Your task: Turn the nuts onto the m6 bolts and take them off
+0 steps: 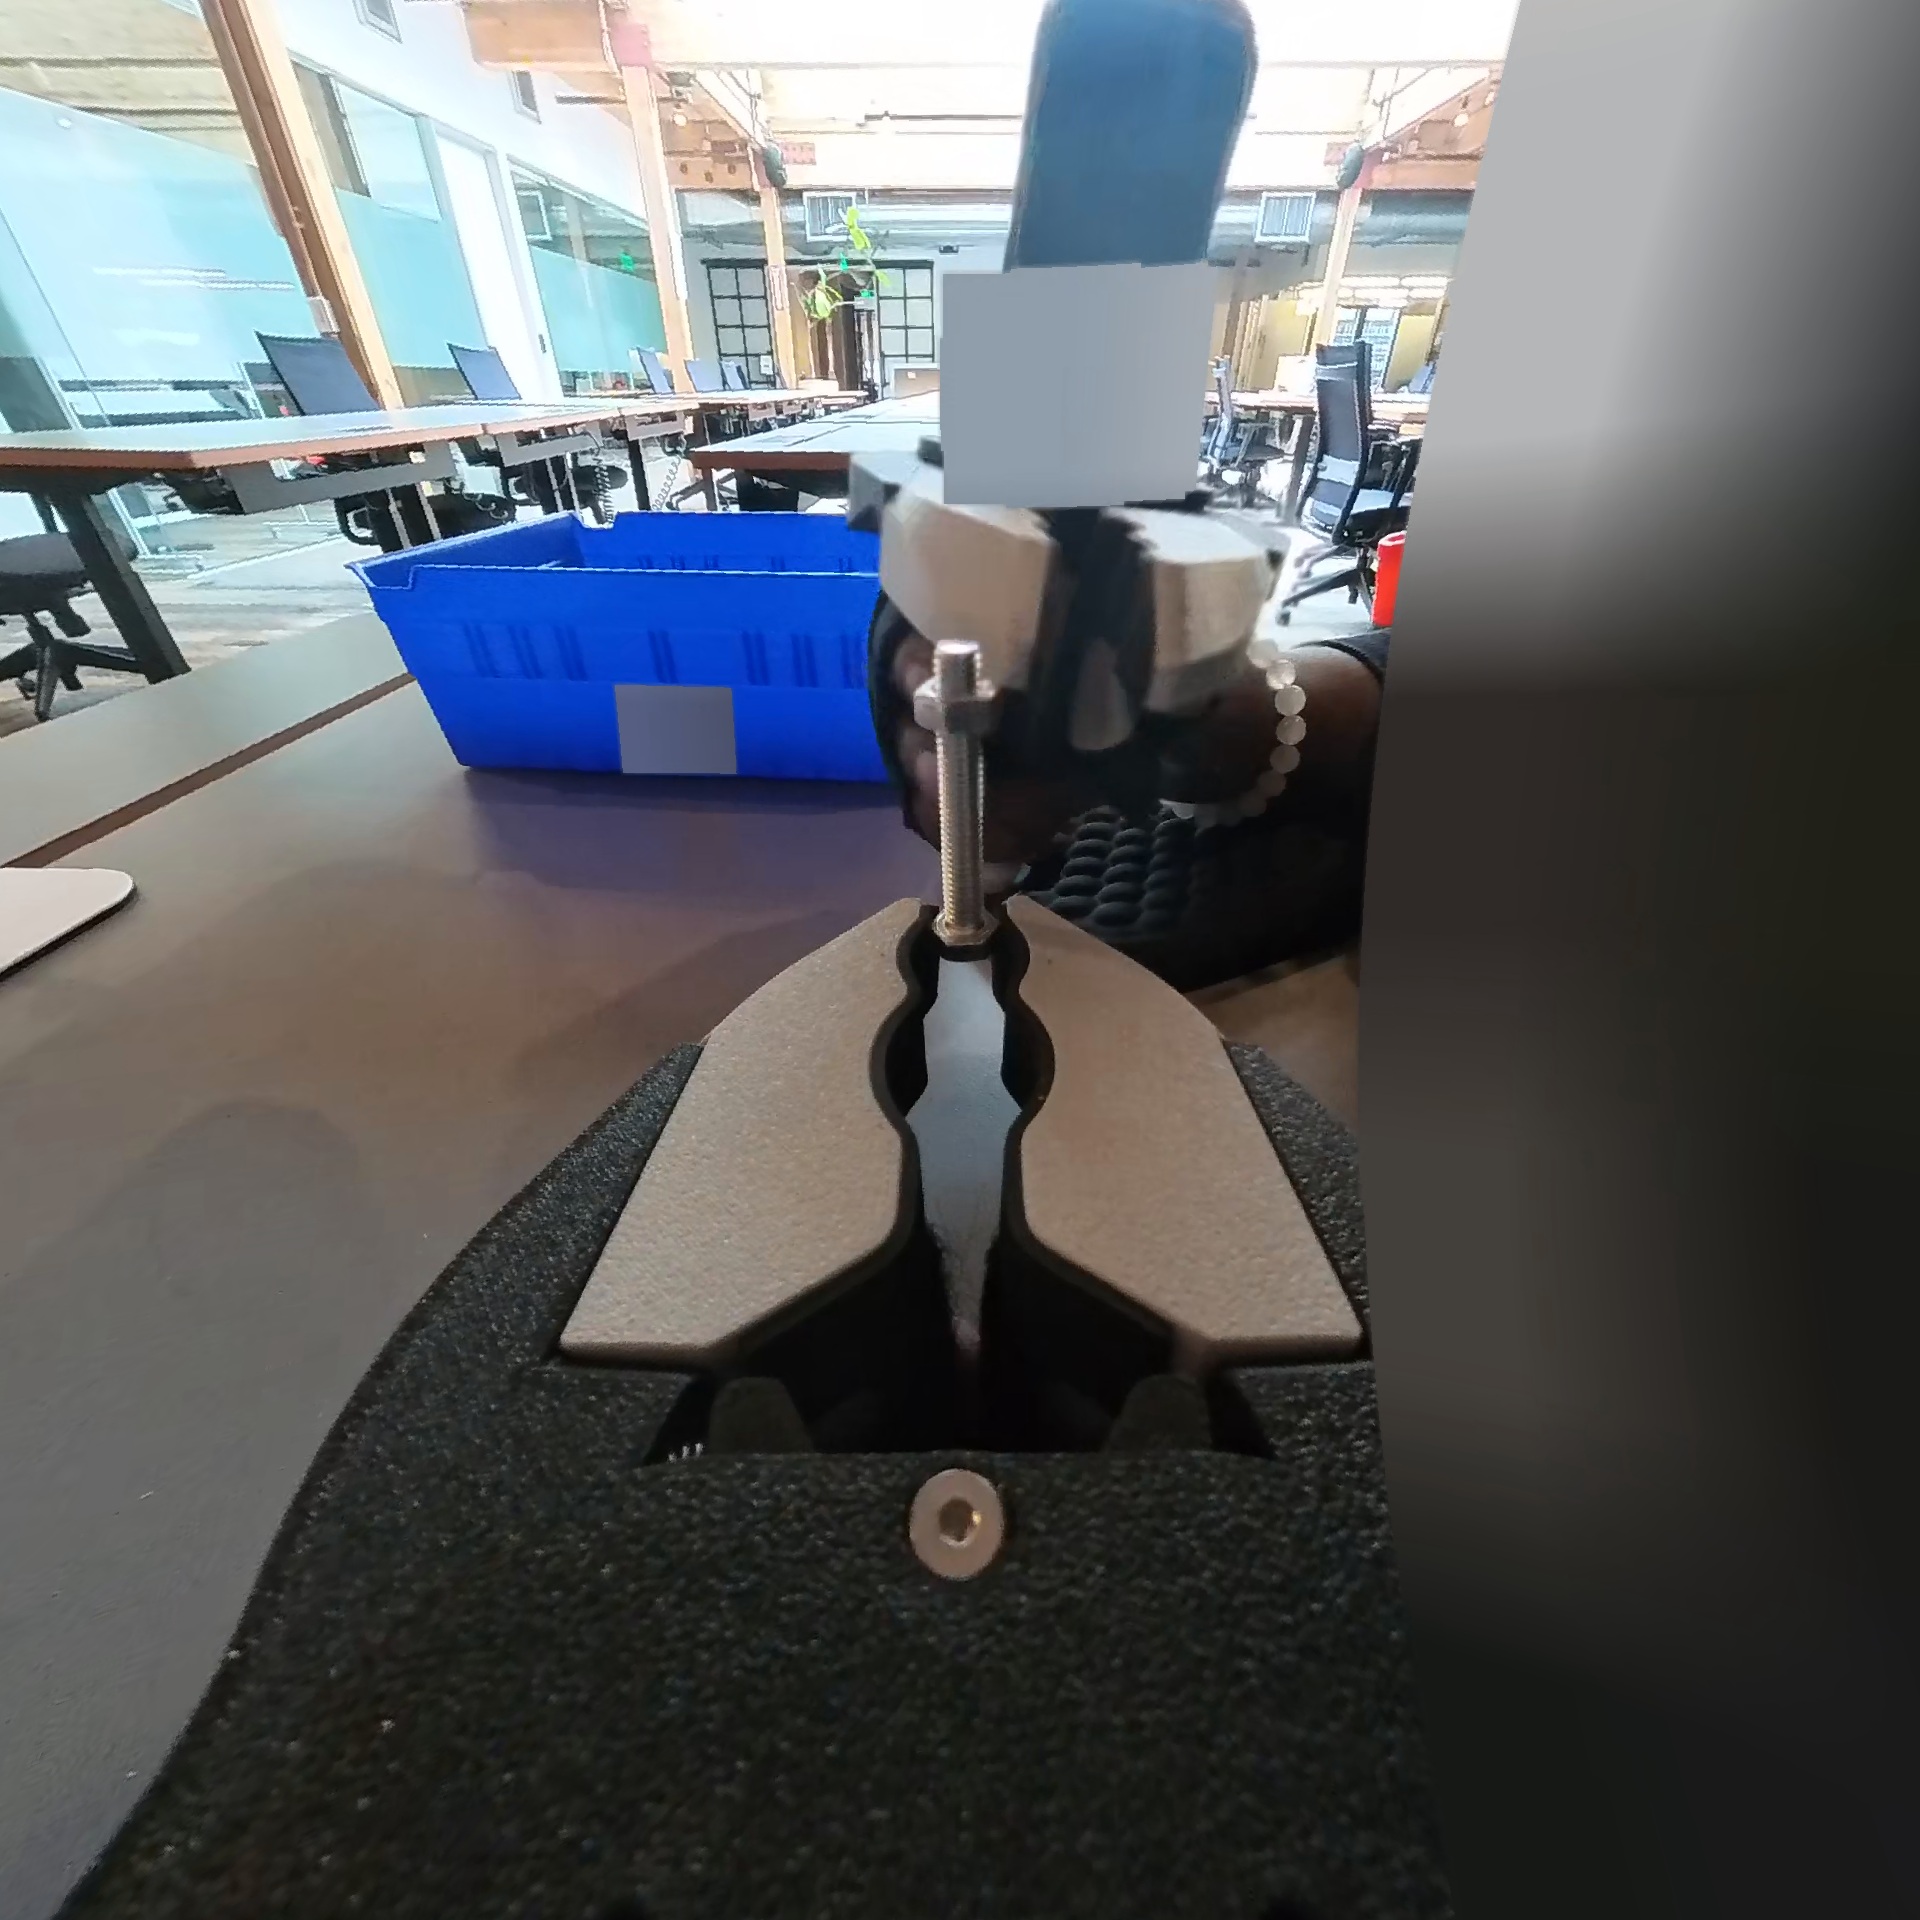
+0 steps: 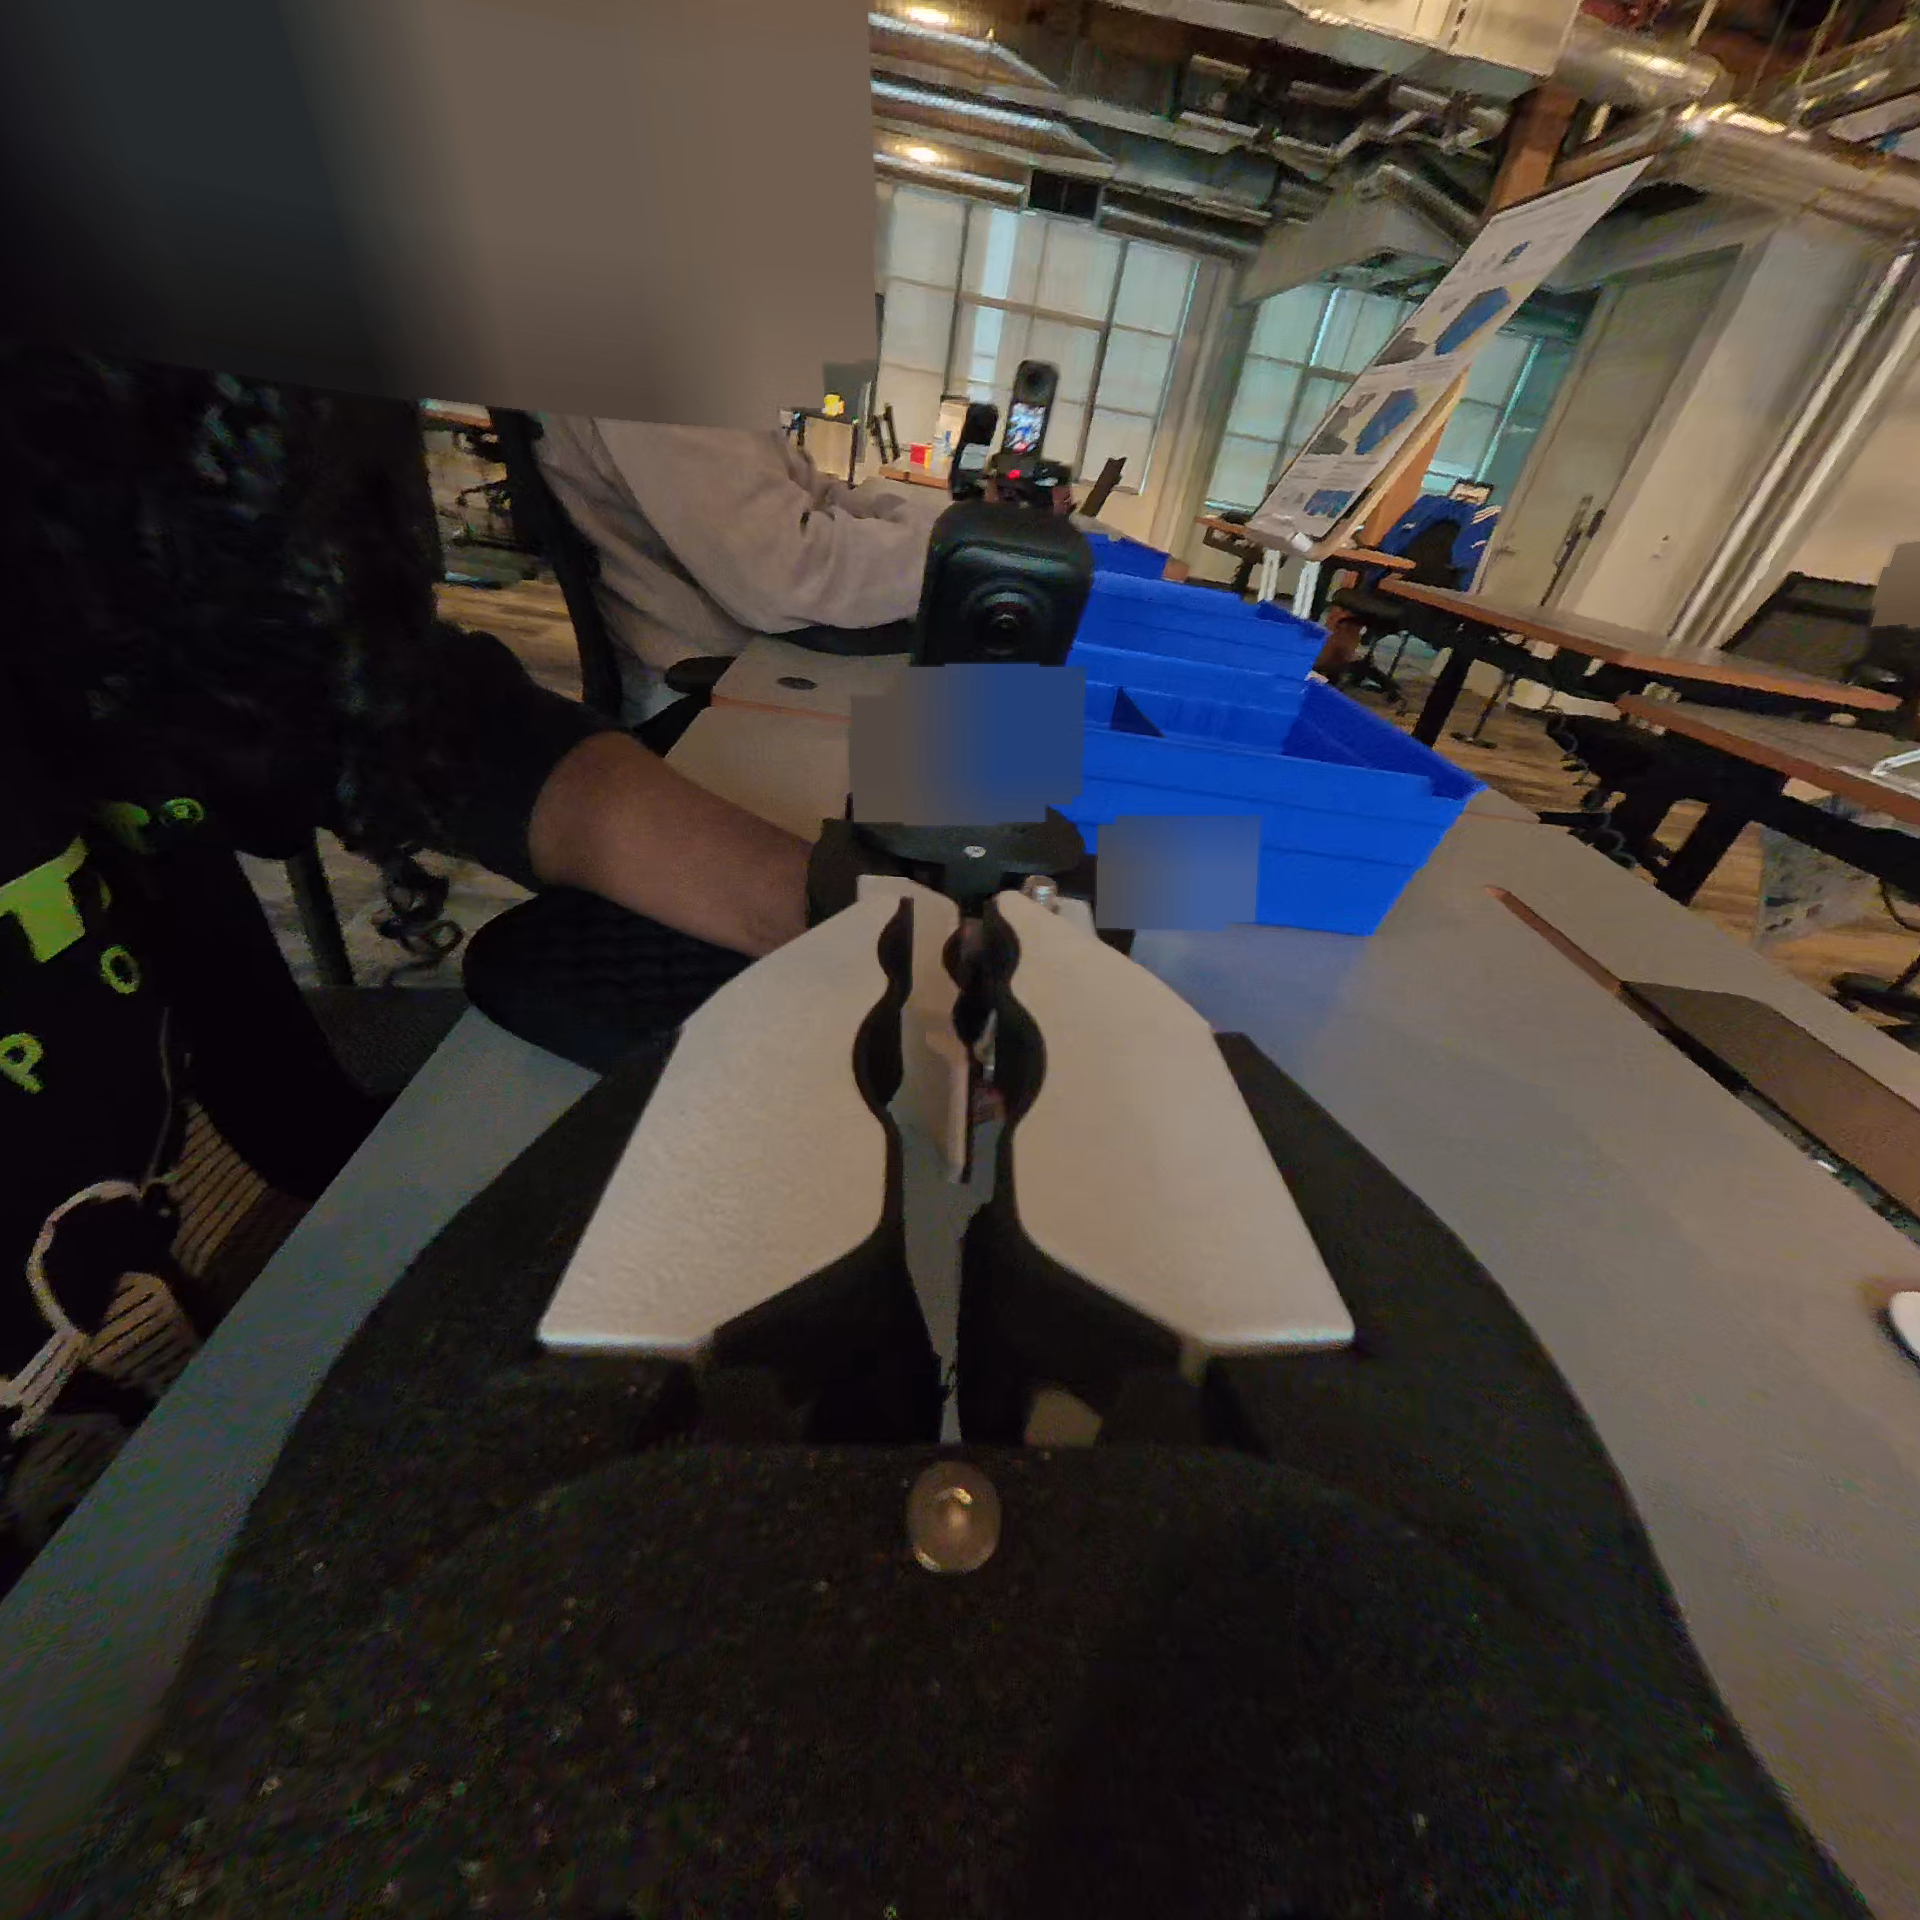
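Here: left hand-held gripper [image 1: 964,925] pinches threaded steel bolt [image 1: 960,790] | hex nut [image 1: 958,712] | right unclear

Both tongs [image 1: 961,914] are showing pale grey, grainy fingers [image 1: 790,1143] with wavy black inner edges, sitting in rough black housings [image 1: 727,1662] with one silver screw [image 1: 956,1524] at six o'clock. The person is wearing a black sleeve [image 2: 260,644] and a pale bead bracelet [image 1: 1283,727].

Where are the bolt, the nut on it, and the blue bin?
bolt [image 1: 958,810]: left wrist view, middle of its threaded shaft.
nut [image 1: 954,710]: left wrist view, its front face, near the bolt's top.
blue bin [image 1: 540,665]: left wrist view, its front wall.
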